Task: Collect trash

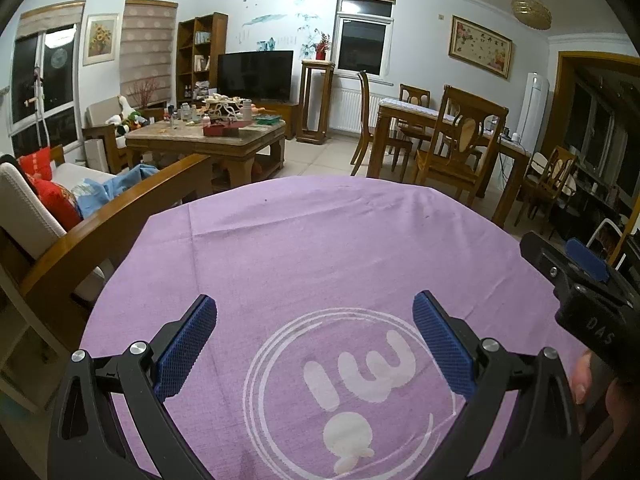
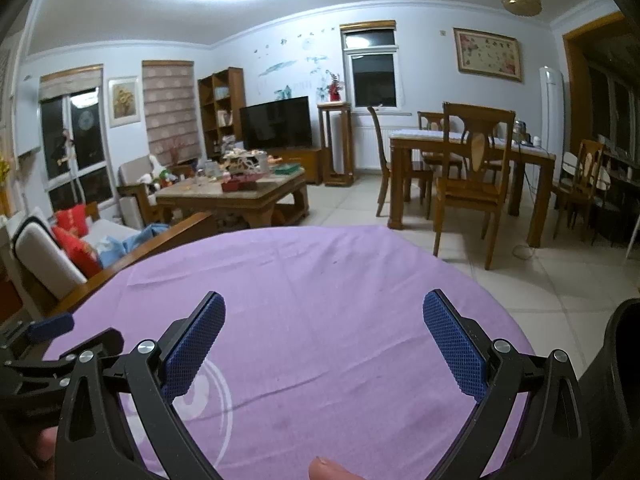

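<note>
A round table with a purple cloth [image 1: 320, 240] lies under both grippers; it also shows in the right wrist view [image 2: 320, 280]. The cloth has a white printed logo [image 1: 352, 380]. No trash shows on it. My left gripper [image 1: 314, 312] is open and empty above the cloth. My right gripper [image 2: 324, 308] is open and empty above the cloth. The right gripper also shows at the right edge of the left wrist view [image 1: 580, 276], and the left gripper shows at the left edge of the right wrist view [image 2: 48, 332].
A wooden sofa with red cushions [image 1: 48, 196] stands at the left. A cluttered coffee table [image 1: 208, 132] is beyond it, with a TV [image 1: 256, 74] behind. A dining table with chairs [image 1: 448, 128] stands at the right. Tiled floor [image 2: 540, 280] lies right of the round table.
</note>
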Motion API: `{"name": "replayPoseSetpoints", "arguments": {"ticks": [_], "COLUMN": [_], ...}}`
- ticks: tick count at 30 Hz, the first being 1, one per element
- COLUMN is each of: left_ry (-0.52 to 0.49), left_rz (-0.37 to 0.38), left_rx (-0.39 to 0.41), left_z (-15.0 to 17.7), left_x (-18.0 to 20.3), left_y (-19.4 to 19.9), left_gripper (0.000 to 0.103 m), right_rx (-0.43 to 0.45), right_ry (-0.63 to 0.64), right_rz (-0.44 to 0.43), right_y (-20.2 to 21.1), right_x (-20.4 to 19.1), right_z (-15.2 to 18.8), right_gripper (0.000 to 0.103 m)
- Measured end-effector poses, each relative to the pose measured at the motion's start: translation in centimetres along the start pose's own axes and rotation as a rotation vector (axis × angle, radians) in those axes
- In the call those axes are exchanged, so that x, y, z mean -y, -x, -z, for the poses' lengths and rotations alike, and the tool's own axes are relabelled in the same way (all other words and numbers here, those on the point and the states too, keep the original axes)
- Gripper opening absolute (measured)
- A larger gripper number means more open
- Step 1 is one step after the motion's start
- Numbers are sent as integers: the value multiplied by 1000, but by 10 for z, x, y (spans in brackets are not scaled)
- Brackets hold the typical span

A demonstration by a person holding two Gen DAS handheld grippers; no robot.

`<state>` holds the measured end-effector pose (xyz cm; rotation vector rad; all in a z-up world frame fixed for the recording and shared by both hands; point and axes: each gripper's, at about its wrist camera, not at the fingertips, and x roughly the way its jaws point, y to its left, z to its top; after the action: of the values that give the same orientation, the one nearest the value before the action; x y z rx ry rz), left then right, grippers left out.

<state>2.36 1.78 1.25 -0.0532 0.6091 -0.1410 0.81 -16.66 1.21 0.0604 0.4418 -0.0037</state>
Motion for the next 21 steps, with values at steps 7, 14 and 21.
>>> {"name": "replayPoseSetpoints", "arguments": {"ticks": [7,14,21], "left_ry": [-5,-6,-6], "left_rz": [2,4,5], "left_rx": [1,1,1], "left_z": [-1,-2,-2], "left_x": [2,0,-1], "left_y": [1,0,0], "left_gripper": [98,98,98], "right_rx": [4,11,13], "right_ry": [9,22,12], "right_rz": [0,5,6], "right_y": [1,4,6], "right_x": [0,1,1], "right_z": [2,4,3], "right_gripper": [98,98,98]}}
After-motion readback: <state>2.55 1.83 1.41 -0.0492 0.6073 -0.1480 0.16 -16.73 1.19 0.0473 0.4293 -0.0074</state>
